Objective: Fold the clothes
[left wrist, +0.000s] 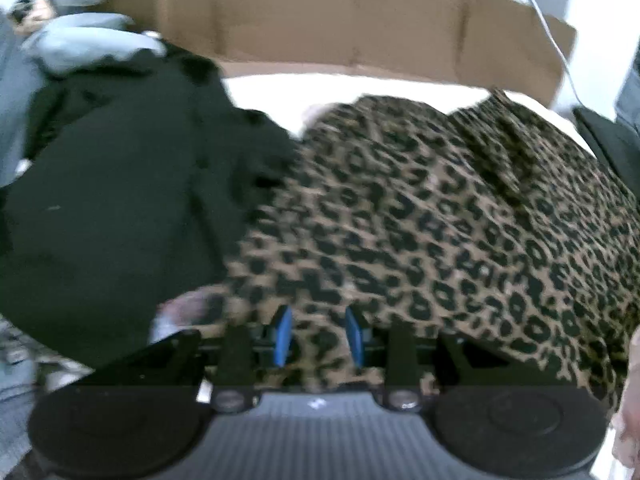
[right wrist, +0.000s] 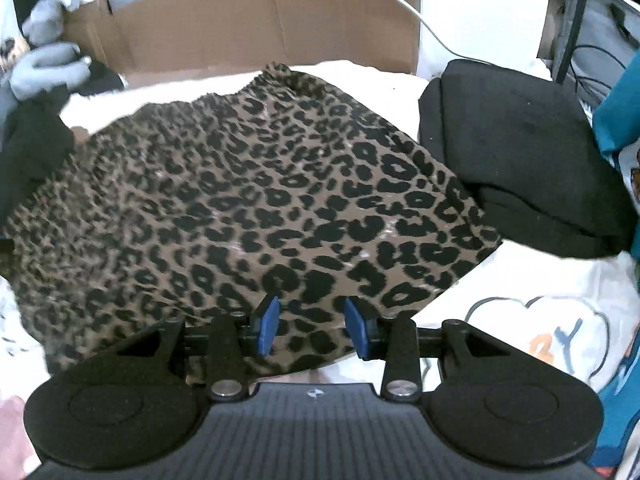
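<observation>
A: Where is the leopard-print garment (right wrist: 248, 200)?

B: Spread on the white bed sheet (right wrist: 520, 304), between 2 dark piles. Both grippers, left gripper (left wrist: 318, 336) and right gripper (right wrist: 312, 328), hang parted over its near hem, gripping nothing.

A: Handling?

B: Probably light, limp, slippery; best pinched at the hem corners.

A brown corrugated cardboard panel (right wrist: 256, 12), creased in vertical folds, stands across the upper part of both views like a low wall behind the work surface. That surface is a white sheet with pale cartoon prints (right wrist: 532, 320), brightest in the right wrist view's lower right. A thin white cable (right wrist: 404, 4) crosses the cardboard's upper right. Dark cables (right wrist: 576, 52) hang at the far right edge.
</observation>
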